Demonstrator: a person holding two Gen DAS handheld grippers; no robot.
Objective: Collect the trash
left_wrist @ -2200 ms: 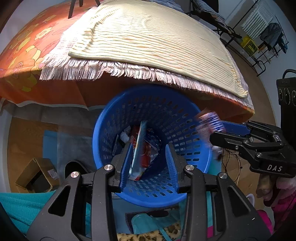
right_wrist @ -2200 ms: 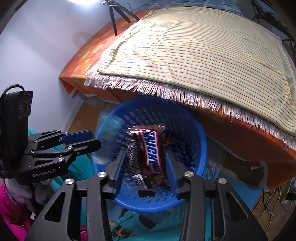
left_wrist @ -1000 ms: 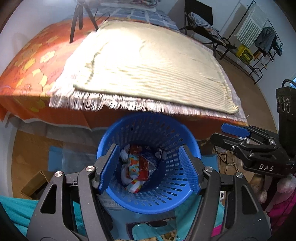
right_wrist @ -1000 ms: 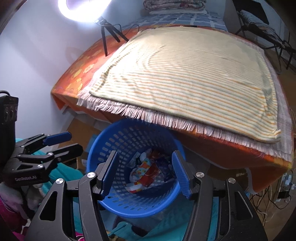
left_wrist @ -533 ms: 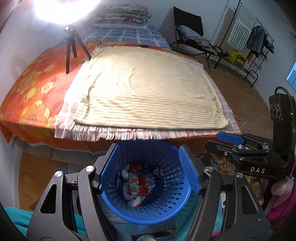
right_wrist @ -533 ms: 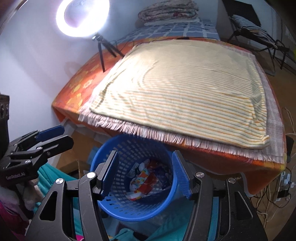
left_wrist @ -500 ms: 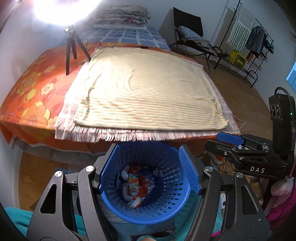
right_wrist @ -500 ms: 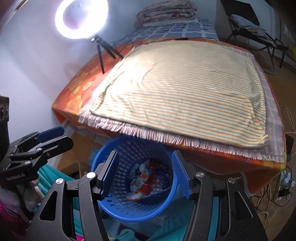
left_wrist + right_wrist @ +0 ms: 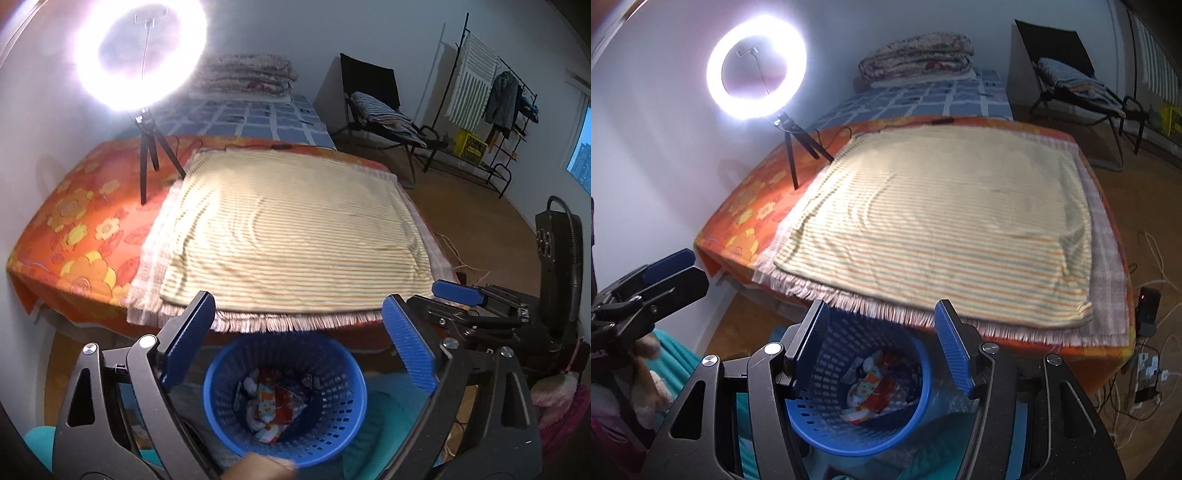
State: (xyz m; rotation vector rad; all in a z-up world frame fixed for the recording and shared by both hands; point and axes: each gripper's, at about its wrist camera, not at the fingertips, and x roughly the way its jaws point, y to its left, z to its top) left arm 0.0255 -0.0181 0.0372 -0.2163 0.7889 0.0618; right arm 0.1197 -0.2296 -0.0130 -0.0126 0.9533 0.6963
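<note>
Striped cream blanket (image 9: 288,236), soft and fringed, covers the orange flowered bed (image 9: 85,229) ahead of me; I see no litter on it. Below its fringe, directly under both grippers, stands the blue perforated plastic basket (image 9: 221,413), round, holding crinkled glossy wrappers (image 9: 273,410). My left gripper (image 9: 295,343) is empty, jaws opening wide; my right gripper (image 9: 881,350), equally near, stands half open, empty.

A lit ring light (image 9: 142,55) on a tripod stands at 11 o'clock against a pale wall (image 9: 646,147). A bed (image 9: 74,236) with an orange flowered sheet fills the middle, a striped blanket (image 9: 295,236) spread over it. At 1 o'clock sits a black chair (image 9: 373,92); at 2 o'clock, a clothes rack (image 9: 491,96) on the wooden floor (image 9: 476,218).
</note>
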